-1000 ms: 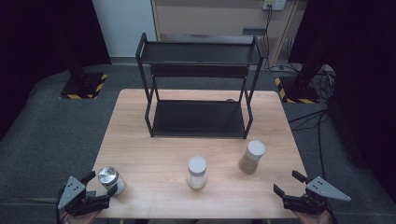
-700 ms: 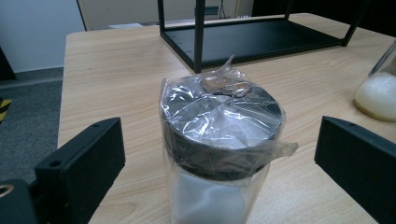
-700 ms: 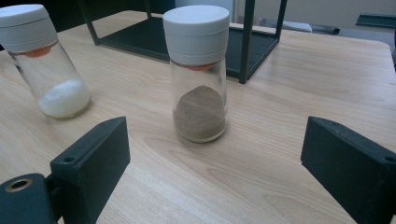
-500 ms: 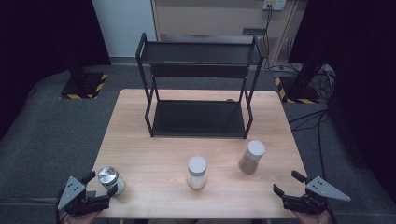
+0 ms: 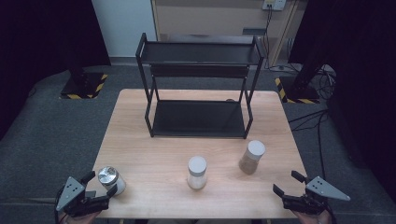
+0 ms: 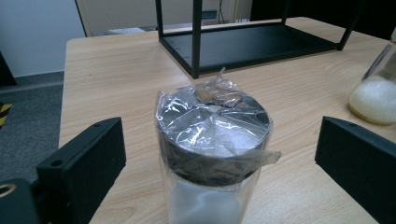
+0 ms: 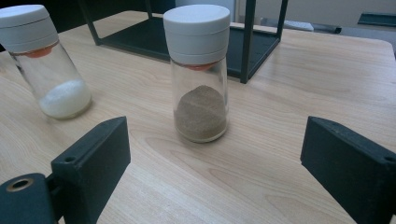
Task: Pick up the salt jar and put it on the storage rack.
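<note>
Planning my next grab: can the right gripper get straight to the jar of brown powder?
Probably yes. The right gripper is open, and the brown powder jar stands upright ahead of its jaws with only bare table between.

In the left gripper view, the plastic-wrapped, dark-lidded clear jar (image 6: 212, 149) is cut off below by the frame, and its pale contents are perhaps powder. The glass shaker of white grains (image 6: 376, 95) is cropped at the right edge. In the high view, both hands are largely cut off.
</note>
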Demonstrator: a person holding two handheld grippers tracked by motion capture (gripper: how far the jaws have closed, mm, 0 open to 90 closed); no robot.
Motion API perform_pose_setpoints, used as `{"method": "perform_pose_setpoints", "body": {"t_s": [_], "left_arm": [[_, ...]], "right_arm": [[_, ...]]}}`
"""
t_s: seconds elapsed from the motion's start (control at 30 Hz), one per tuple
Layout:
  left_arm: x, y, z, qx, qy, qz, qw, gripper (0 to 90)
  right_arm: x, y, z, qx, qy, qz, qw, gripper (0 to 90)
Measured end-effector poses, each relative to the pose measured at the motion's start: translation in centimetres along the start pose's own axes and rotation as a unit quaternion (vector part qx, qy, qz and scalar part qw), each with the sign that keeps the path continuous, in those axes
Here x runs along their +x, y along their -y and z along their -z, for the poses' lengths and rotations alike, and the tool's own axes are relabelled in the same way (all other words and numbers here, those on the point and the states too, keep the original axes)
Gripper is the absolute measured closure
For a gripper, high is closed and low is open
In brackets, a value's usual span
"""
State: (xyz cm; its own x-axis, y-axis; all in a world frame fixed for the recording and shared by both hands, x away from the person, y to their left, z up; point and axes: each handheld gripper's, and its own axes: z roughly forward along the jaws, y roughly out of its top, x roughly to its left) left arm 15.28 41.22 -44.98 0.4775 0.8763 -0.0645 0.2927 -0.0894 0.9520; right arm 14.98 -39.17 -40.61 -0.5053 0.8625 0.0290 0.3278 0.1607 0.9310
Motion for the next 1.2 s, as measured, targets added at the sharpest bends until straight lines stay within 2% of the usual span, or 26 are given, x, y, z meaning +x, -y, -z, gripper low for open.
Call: {"method": "perform_pose_setpoints", "body": {"t_s": [0.23, 0.43, 0.53, 0.9, 1.0, 1.2], "left_arm": [[0.0, -0.7, 0.6, -0.002, 0.003, -0.001, 1.0000, 1.2], [0.7, -1.5, 0.5, 0.008, 0.014, 0.004, 0.9999, 1.4], [1.3, -1.8, 0.2, 0.012, 0.025, 0.012, 0.9995, 1.6], [2.6, -3.5, -1.6, 0.043, 0.043, 0.000, 0.9981, 6.2], [2.9, -3.7, -1.9, 0.051, 0.046, -0.004, 0.9976, 9.1], [3.8, -3.1, -2.4, 0.052, 0.060, 0.004, 0.9968, 16.7]], "right_arm": [[0.0, 0.0, 0.0, 0.000, 0.000, 0.001, 1.0000, 8.5], [0.0, 0.0, 0.0, 0.000, -0.001, 0.001, 1.0000, 8.5], [0.0, 0.0, 0.0, 0.001, -0.001, 0.002, 1.0000, 8.5], [0.1, -0.1, 0.0, 0.001, -0.002, 0.003, 1.0000, 8.6], [0.1, -0.1, 0.0, 0.001, -0.002, 0.002, 1.0000, 8.6], [0.1, -0.1, -0.1, 0.002, -0.003, 0.003, 1.0000, 8.7]]}}
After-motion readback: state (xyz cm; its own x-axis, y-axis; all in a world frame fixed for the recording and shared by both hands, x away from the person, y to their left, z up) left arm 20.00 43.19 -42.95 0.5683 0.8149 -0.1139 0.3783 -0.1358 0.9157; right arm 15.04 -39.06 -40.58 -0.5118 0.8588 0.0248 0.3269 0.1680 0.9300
